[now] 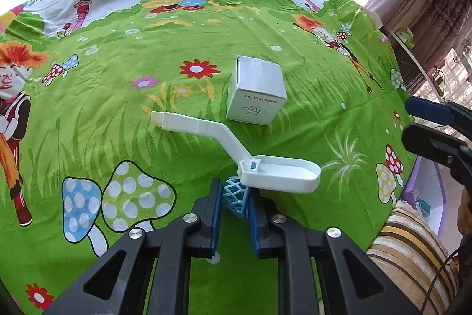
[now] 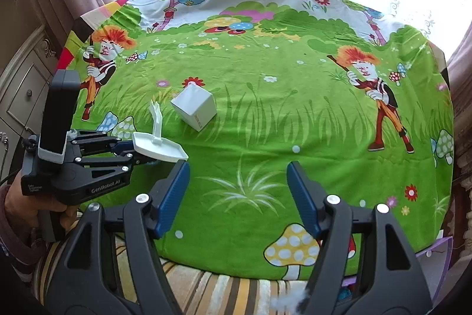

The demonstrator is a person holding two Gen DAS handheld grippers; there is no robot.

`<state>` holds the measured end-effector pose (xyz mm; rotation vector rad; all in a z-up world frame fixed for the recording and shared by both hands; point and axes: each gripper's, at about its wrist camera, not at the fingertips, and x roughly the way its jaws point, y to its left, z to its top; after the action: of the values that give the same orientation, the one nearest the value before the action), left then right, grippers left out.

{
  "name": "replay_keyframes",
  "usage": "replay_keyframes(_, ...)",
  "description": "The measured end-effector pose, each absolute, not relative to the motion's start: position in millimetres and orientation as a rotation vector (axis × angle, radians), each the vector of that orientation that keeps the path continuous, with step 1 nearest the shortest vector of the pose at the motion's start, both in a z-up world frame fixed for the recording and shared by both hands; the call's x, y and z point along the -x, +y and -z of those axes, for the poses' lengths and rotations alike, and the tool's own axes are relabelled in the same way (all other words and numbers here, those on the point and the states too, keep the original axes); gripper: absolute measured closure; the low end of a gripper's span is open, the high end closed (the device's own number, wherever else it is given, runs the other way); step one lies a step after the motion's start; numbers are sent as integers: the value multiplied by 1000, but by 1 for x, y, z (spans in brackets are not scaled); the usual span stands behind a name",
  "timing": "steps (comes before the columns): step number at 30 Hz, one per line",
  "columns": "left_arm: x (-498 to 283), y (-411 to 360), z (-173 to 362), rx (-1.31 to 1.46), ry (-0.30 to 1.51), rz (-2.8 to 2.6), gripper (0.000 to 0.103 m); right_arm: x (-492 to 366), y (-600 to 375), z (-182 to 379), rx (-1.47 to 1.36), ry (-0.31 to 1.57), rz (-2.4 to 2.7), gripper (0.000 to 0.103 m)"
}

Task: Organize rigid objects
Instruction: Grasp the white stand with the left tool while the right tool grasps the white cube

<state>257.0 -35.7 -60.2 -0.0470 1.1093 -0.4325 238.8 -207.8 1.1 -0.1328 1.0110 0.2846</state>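
- Left wrist view: the blue mesh piece (image 1: 234, 197) sits between the pads of the left hand-held gripper (image 1: 234, 207), at the near edge of the bench (image 1: 118, 114). The jaws are narrow and closed on it.
- The white scoop (image 1: 280, 171) has its pan directly over the mesh piece, touching or overlapping it; its long handle runs up and away to the left. Whether the two parts are joined cannot be told.
- In the right wrist view the scoop (image 2: 159, 148) appears lifted with the left hand-held gripper (image 2: 132, 152), handle pointing upward. It probably rides on the gripped mesh part.
- The white box (image 1: 256, 90) stands on the bench just beyond the scoop handle, apart from both tools.
- The right hand-held gripper (image 2: 239, 197) hovers over bare cloth near the front edge, jaws wide with nothing between them. It is likely kept free for the box or for steadying the scoop.
- The bench carries a green cartoon cloth (image 2: 265, 123); slack fabric may shift under sliding objects.
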Motion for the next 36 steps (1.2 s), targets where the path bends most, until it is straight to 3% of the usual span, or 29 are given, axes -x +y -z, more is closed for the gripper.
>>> replay_keyframes(17,-235,12,45,145,1046,202,88,-302,-141,34,-40,1102,-211,31)
replay_keyframes(28,-228,42,44,229,1030,93,88,-323,-115,60,5,1110,-144,31)
replay_keyframes(30,-227,44,43,236,1030,87,88,-326,-115,67,11,1124,-133,35)
replay_keyframes(33,-227,43,42,233,1027,86,88,-326,-118,74,38,1137,-114,51)
replay_keyframes(36,-227,41,41,227,1022,89,88,-322,-120,74,61,1121,-107,53)
